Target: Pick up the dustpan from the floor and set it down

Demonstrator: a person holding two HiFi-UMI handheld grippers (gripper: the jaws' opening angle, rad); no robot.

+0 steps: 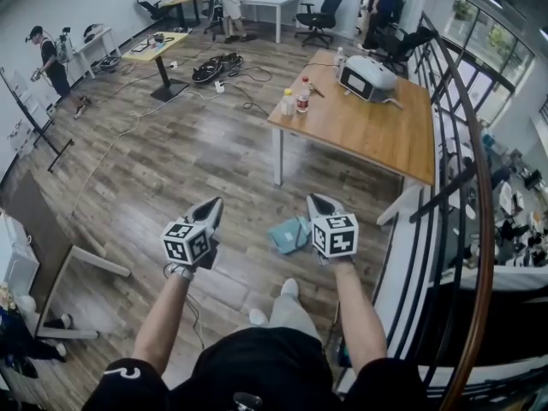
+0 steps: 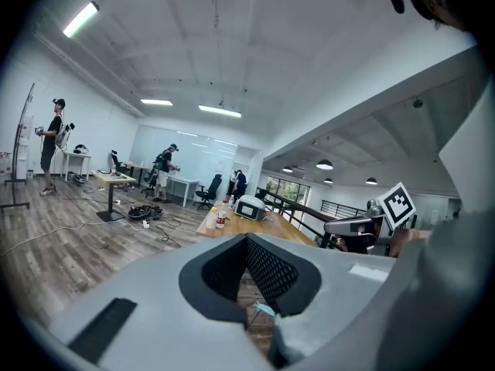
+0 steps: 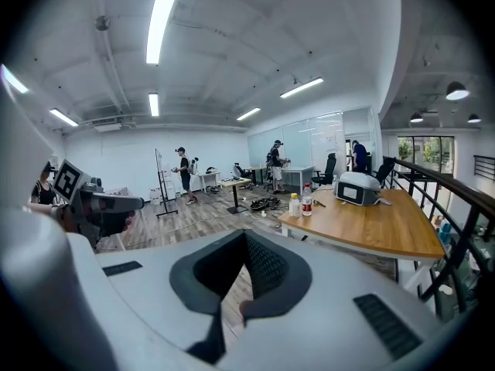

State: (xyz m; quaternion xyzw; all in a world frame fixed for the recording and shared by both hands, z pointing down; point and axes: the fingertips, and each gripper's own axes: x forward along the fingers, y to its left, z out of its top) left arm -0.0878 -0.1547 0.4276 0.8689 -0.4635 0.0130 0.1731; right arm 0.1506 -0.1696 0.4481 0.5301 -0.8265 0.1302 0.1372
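**Both grippers raised above the dustpan on the floor**

The pale teal plastic dustpan lies flat on the grey-brown wood-plank floor, in front of the person's white shoe. In the head view it sits between the two grippers, nearer the right one. Its visible part spreads widest at the picture's left. Its long axis seems to run roughly across the picture, with the right end hidden behind the right gripper's marker cube. Which end is the handle cannot be told.

The left gripper and the right gripper are held side by side, angled slightly downward, well above the floor. Each gripper view shows the two jaws closed together at the tips with nothing between them.

Beyond stands a light wooden table with white legs, bearing a white box-shaped appliance.
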